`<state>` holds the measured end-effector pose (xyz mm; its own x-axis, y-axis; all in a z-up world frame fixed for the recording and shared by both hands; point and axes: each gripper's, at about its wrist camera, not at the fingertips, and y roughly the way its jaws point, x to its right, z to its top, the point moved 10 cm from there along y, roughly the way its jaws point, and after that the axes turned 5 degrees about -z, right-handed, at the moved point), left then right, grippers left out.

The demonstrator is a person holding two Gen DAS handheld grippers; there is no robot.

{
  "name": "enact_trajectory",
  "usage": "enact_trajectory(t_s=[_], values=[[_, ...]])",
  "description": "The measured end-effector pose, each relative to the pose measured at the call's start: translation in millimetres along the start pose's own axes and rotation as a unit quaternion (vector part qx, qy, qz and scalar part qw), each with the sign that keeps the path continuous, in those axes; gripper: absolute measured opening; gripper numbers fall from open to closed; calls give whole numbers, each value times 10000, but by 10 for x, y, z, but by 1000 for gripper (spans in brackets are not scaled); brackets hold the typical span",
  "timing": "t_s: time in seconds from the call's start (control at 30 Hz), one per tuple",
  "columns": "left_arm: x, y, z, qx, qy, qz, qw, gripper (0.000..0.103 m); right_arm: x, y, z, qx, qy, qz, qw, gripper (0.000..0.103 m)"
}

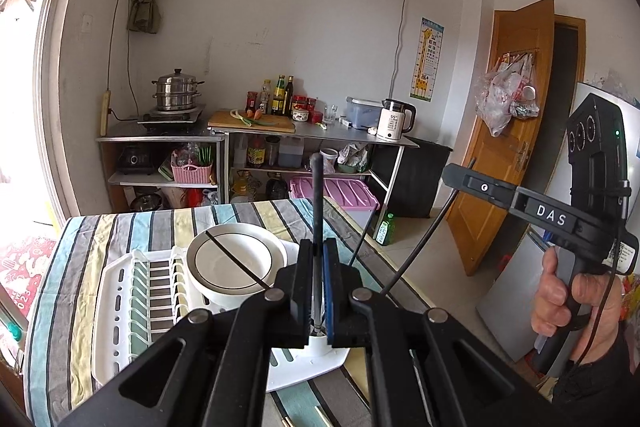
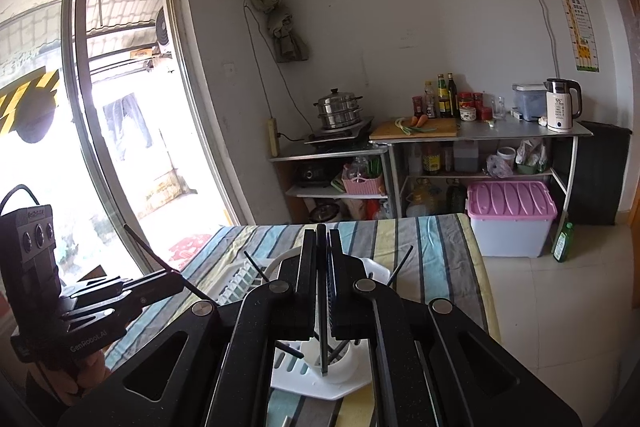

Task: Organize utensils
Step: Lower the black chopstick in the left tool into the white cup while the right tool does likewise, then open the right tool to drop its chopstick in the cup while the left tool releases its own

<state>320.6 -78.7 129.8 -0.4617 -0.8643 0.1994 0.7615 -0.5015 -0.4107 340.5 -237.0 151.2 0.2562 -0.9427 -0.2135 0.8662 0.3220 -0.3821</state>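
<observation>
In the left wrist view my left gripper is shut on a dark chopstick that stands upright, its lower end over the white utensil cup at the corner of the white dish rack. At the right of that view a hand holds my right gripper. In the right wrist view my right gripper is shut on another dark chopstick whose lower end reaches into the cup. Other chopsticks lean out of the cup. My left gripper shows at the left, gripping its stick.
A white bowl sits in the rack on the striped tablecloth. Beyond the table stand metal kitchen shelves, a pink-lidded bin and a green bottle on the floor. A glass door is to the left.
</observation>
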Motion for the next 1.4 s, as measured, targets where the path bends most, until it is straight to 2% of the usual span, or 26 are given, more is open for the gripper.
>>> enact_trajectory(t_s=[0.33,0.63,0.83,1.17,1.3,1.4], values=[[-153,312,-127,-264,-118,56,9996,5,72,270,-61,-111,-1,-81,9999,4],[-235,524,-308,-498,-226,110,9984,5,223,484,-287,-291,92,-227,9993,4],[-324,601,-434,-650,-384,179,9970,5,279,591,-482,-557,143,-222,9981,4],[-422,636,-515,-727,-522,305,9955,6,328,553,-547,-701,159,-225,9972,5],[-411,590,-565,-752,-486,307,9955,6,319,499,-594,-720,77,-269,9970,14],[-395,536,-610,-753,-439,328,9957,7,318,438,-619,-703,56,-300,9971,14]])
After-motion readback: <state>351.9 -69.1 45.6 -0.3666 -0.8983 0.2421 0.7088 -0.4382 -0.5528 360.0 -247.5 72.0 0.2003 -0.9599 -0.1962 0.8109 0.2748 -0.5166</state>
